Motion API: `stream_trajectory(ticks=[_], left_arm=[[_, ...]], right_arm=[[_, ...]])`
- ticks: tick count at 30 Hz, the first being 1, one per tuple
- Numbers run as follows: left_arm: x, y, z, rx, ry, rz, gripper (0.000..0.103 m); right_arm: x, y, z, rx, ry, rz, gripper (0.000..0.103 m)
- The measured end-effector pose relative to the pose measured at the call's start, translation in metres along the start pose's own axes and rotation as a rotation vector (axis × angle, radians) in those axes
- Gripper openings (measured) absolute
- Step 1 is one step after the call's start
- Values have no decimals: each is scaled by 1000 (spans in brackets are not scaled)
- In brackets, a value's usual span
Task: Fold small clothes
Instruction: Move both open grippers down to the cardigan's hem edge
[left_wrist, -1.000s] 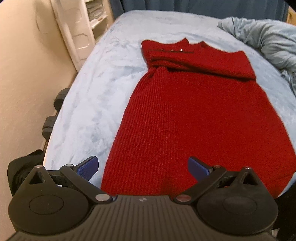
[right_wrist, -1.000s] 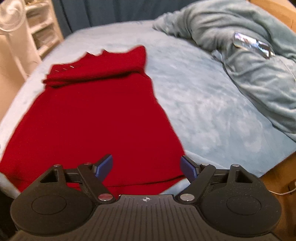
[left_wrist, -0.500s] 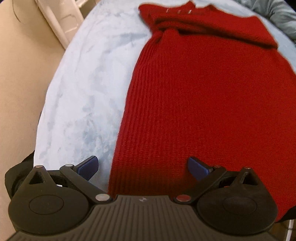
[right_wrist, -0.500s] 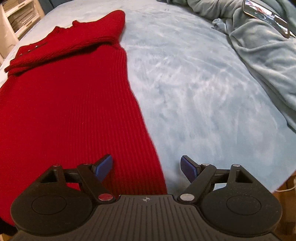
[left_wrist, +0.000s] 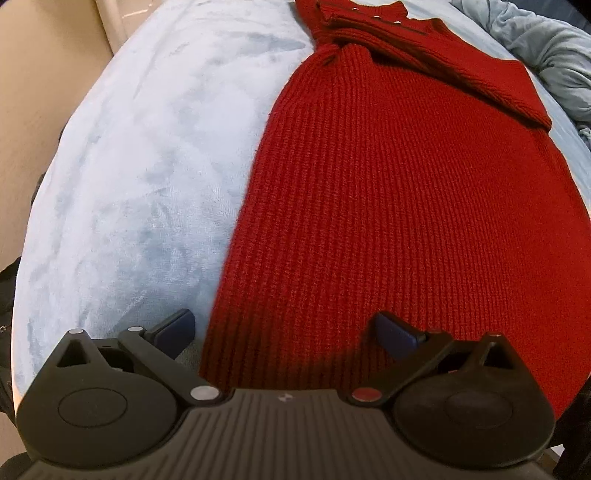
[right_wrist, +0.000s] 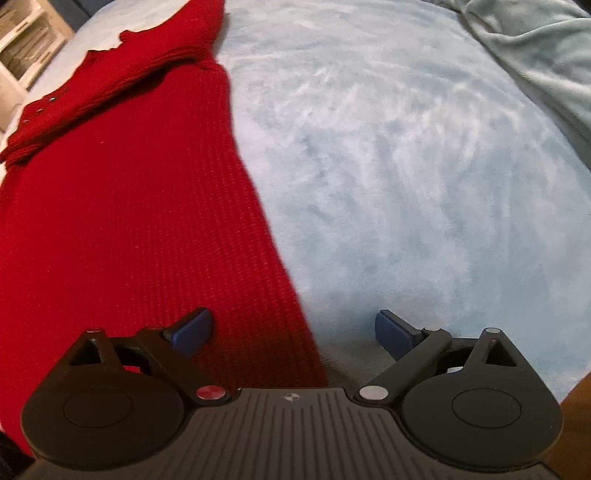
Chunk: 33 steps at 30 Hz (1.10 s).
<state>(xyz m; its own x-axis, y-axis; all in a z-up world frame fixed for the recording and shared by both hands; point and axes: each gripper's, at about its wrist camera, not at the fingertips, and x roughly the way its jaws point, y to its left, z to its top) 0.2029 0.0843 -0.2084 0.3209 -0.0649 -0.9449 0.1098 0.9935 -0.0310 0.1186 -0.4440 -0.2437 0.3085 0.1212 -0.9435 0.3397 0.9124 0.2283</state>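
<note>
A red ribbed knit garment (left_wrist: 406, 206) lies flat on a pale blue bed cover (left_wrist: 140, 166), its sleeves folded across the far end. My left gripper (left_wrist: 286, 330) is open and straddles the garment's near left edge, just above it. The garment also shows in the right wrist view (right_wrist: 122, 229). My right gripper (right_wrist: 293, 328) is open and straddles the garment's near right edge. Neither gripper holds anything.
A crumpled grey-blue blanket (left_wrist: 554, 48) lies at the far right of the bed, also seen in the right wrist view (right_wrist: 535, 48). A beige wall (left_wrist: 33, 74) runs along the left. White shelves (right_wrist: 26, 40) stand beyond the bed.
Both grippers have moved forward and down toward the garment's near corners. The jaws stay open.
</note>
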Motion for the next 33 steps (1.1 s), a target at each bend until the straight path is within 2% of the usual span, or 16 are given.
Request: stream_trajectory(ticks=[8,18,24,29,30,32,33], left_arm=[[9,1,5,5,-4,4,103],[7,1,4,18,-6,-4,103],[5,6,4,42,8,-50,103],[6,3,8,40,33,-45,103],[5,3,8,43,33,-41,99],[-1,0,9,59,26,-44,88],[-6,-2,9,63,22,-54,77]], right_arm=[[2,-5,0,17,0,13,100],[8,0,0,-13,3,-24,102],[2,17,-12,-99,87,71,100],[5,24,-15,-127,84,49,99],[6,25,-15,-131,86,41,95],[3,30,-15,-151,70,10,80],[0,31,-15,-154,61,13,59]])
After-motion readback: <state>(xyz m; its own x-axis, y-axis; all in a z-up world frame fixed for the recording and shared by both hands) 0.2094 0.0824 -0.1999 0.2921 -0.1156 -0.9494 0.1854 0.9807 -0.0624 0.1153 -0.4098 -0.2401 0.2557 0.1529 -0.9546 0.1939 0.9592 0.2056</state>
